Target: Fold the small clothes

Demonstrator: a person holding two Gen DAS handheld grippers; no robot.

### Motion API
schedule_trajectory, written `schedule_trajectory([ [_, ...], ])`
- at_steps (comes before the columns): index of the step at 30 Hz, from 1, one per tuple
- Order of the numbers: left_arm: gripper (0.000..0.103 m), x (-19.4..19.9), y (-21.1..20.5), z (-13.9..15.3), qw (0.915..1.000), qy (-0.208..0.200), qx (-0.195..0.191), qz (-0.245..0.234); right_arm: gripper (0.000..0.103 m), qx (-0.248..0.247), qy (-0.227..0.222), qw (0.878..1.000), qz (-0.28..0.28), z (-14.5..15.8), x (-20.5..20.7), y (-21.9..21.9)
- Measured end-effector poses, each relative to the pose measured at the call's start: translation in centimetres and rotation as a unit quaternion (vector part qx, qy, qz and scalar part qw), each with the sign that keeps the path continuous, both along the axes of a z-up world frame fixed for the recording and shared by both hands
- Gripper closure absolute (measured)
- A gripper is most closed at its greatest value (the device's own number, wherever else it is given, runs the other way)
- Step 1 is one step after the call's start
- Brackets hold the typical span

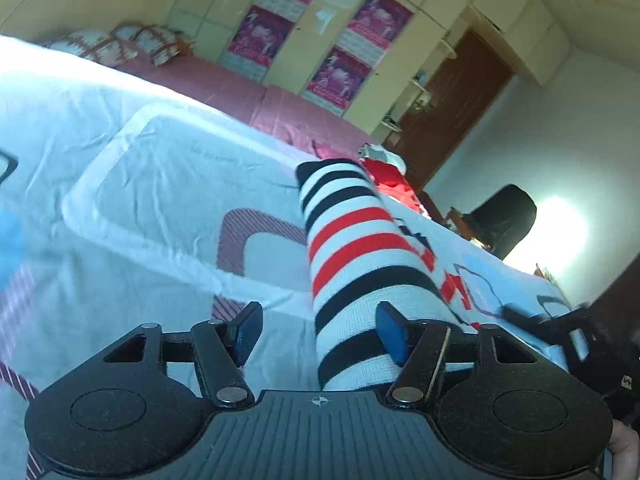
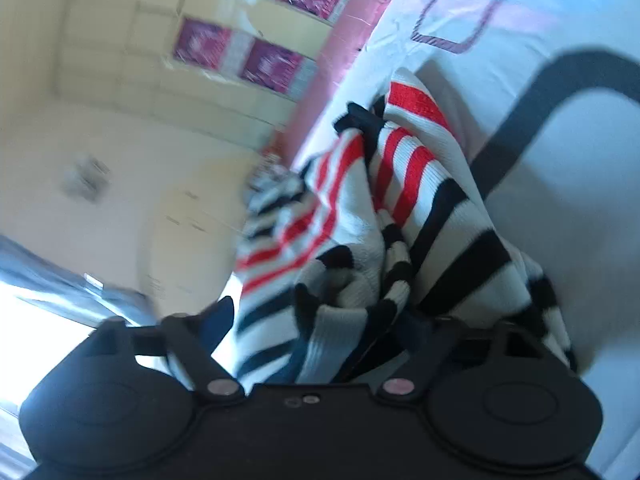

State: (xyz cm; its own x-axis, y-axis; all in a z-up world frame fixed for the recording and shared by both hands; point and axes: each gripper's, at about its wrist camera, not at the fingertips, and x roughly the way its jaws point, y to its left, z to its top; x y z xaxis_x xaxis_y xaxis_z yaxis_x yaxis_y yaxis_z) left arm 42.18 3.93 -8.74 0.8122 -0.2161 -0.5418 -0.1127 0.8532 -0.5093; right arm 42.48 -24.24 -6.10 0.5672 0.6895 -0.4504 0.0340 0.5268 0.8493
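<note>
On a white patterned bedsheet, a white knit sock with red and black stripes lies lengthwise, not yet folded. The left gripper is spread around its near end; the right gripper holds bunched striped fabric, its jaws seemingly spread.

- A pink sheet covers the bed's far edge.
- Patterned pillows lie at its far left corner.
- Pink posters hang on cream wardrobe doors.
- A brown door stands right of them.
</note>
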Motion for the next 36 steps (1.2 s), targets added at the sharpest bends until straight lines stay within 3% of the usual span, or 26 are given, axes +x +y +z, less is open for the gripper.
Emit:
schedule_trajectory([
  [2,0.036,0.1,0.2,-0.7,1.0,0.001,-0.008,0.002,0.065,-0.076,-0.003,0.997,0.014,0.8,0.3,1.6],
  [5,0.036,0.5,0.0,-1.0,1.0,0.001,-0.004,0.002,0.079,-0.124,-0.037,0.991,0.017,2.3,-0.2,2.7],
  [8,0.036,1.0,-0.2,-0.9,1.0,0.0,-0.001,-0.002,0.083,-0.16,-0.11,0.981,0.017,4.9,-1.8,3.5],
  [11,0.036,1.2,-0.7,-0.8,0.9999,0.001,0.004,-0.011,0.083,-0.194,-0.193,0.962,0.02,7.9,-3.6,4.2],
  [13,0.036,1.4,-1.6,-0.6,0.9995,0.004,0.022,-0.024,0.083,-0.21,-0.22,0.953,0.013,8.5,-4.4,3.7],
  [15,0.036,2.0,-3.3,-0.4,0.9951,0.027,0.087,-0.036,0.083,-0.221,-0.195,0.956,-0.007,7.1,-3.7,2.6],
  [17,0.036,2.5,-4.6,-0.2,0.9901,0.038,0.126,-0.049,0.08,-0.221,-0.096,0.971,-0.003,3.7,-2.1,1.4],
  [18,0.036,2.6,-4.9,0.1,0.9891,0.039,0.132,-0.05,0.078,-0.196,-0.062,0.979,0.0,2.2,-1.7,0.7],
  [19,0.036,2.7,-5.0,0.4,0.988,0.04,0.14,-0.051,0.076,-0.168,-0.065,0.984,-0.01,1.8,-1.9,0.0],
  [21,0.036,2.4,-4.8,1.1,0.9891,0.029,0.137,-0.047,0.063,-0.139,-0.065,0.988,-0.027,1.9,-2.0,-0.7],
  [24,0.036,2.1,-4.1,1.2,0.9951,0.013,0.086,-0.048,0.048,-0.126,-0.075,0.989,-0.03,2.4,-2.0,-0.7],
  [25,0.036,2.4,-4.3,0.8,0.9944,0.026,0.089,-0.05,0.049,-0.132,-0.073,0.988,-0.026,2.4,-1.8,-0.5],
  [27,0.036,2.8,-4.7,0.2,0.9927,0.038,0.101,-0.053,0.08,-0.179,-0.073,0.981,-0.017,2.5,-1.2,0.5],
  [29,0.036,2.9,-4.4,0.0,0.9942,0.04,0.089,-0.046,0.083,-0.22,-0.097,0.971,-0.008,3.1,-1.4,1.6],
  [32,0.036,2.8,-4.5,0.0,0.9938,0.037,0.093,-0.047,0.084,-0.257,-0.181,0.949,0.003,6.3,-2.2,2.9],
  [34,0.036,2.6,-4.7,0.0,0.9944,0.035,0.087,-0.049,0.084,-0.242,-0.215,0.946,-0.003,8.0,-3.0,2.5],
  [36,0.036,2.6,-5.2,0.2,0.994,0.035,0.091,-0.05,0.084,-0.248,-0.218,0.944,-0.013,7.9,-3.4,2.0],
])
